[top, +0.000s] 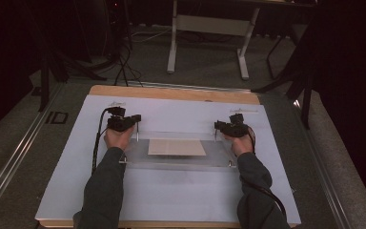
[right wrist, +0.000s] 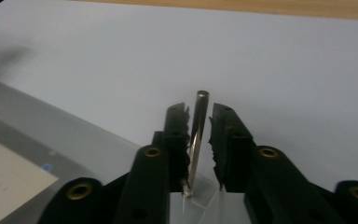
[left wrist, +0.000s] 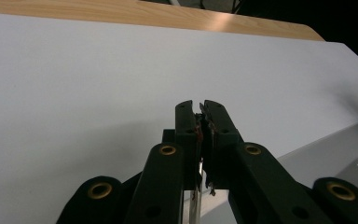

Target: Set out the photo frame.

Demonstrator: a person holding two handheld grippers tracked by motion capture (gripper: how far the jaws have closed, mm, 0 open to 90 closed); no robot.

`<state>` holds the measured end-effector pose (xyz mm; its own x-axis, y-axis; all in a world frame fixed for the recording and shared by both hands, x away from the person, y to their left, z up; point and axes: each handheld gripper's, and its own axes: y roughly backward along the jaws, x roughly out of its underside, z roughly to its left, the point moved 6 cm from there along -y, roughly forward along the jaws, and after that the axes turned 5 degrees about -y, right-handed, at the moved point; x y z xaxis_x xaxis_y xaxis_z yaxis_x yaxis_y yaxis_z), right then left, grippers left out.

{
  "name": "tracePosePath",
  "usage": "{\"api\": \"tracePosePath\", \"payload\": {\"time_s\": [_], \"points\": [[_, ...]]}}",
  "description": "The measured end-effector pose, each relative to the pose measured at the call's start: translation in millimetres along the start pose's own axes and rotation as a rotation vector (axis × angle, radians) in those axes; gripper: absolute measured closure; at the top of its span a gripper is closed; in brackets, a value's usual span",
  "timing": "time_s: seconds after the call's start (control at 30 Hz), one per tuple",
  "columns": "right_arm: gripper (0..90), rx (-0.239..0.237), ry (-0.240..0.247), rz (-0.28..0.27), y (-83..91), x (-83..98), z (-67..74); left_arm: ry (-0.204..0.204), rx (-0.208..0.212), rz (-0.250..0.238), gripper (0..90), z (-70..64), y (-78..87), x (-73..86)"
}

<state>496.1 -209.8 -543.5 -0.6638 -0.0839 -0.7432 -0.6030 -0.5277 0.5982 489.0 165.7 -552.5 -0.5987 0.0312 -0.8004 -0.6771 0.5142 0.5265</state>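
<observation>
A clear acrylic plate (top: 219,155) lies on the white board, with a thin metal post at each corner and a beige sheet (top: 176,147) in its middle. My left gripper (top: 134,125) is at the plate's far left corner. In the left gripper view its jaws (left wrist: 199,106) are shut, and the far left post (left wrist: 195,205) shows between them low down. My right gripper (top: 219,127) is at the far right corner. Its jaws (right wrist: 199,112) stand slightly apart around the upright far right post (right wrist: 196,135), with a gap on each side.
The white board (top: 171,191) covers a wooden table whose far edge (top: 171,93) shows. Two more posts (top: 124,162) (top: 229,163) stand at the plate's near corners. Beyond the table are a grey floor, cables and a desk frame (top: 209,28).
</observation>
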Motion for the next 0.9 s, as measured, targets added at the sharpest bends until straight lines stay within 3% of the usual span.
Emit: {"api": "tracePosePath", "payload": {"time_s": [0.23,0.6,0.9], "points": [[66.4,-0.002,0.071,-0.016,11.6,0.9,5.0,0.003,0.002,0.000,85.5,0.2,-0.2,0.0],[62.1,-0.018,0.121,-0.067,34.1,4.8,12.5,0.002,-0.001,0.001,85.5,0.2,-0.3,0.0],[60.8,-0.019,0.132,-0.078,46.7,16.3,8.6,0.008,0.001,-0.001,85.4,0.5,-0.6,-0.1]]}}
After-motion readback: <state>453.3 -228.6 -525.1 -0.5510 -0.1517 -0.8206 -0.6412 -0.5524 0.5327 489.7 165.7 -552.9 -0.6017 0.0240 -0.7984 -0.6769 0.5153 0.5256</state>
